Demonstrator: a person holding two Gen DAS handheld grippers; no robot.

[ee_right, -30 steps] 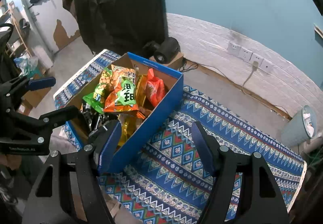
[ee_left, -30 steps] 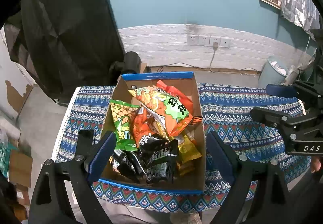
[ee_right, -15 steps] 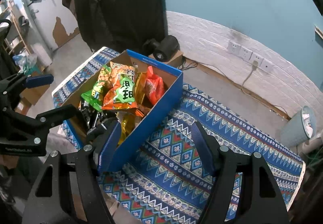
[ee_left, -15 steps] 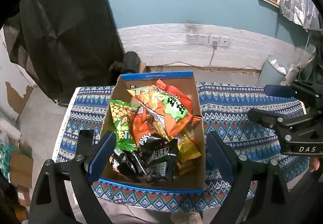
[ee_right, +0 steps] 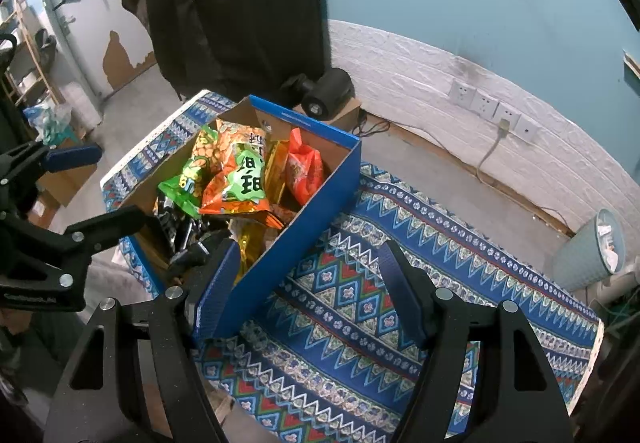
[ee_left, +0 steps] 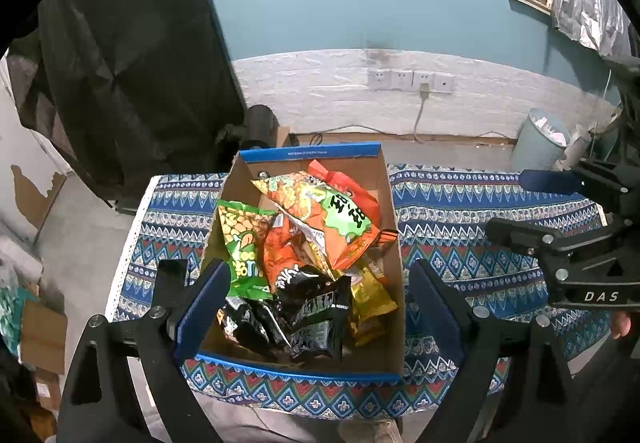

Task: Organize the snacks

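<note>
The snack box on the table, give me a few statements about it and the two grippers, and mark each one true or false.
1. The cardboard box holds a jumble of snack bags. True.
2. The left gripper is shut on a black packet. False: it is open and holds nothing.
3. The green bag lies in the box. True.
4. The right gripper hangs open over the patterned tablecloth beside the box. True.
5. Snack bags lie scattered on the tablecloth. False: every bag in view is inside the box.
6. The bin stands on the table. False: it stands on the floor by the wall.
</note>
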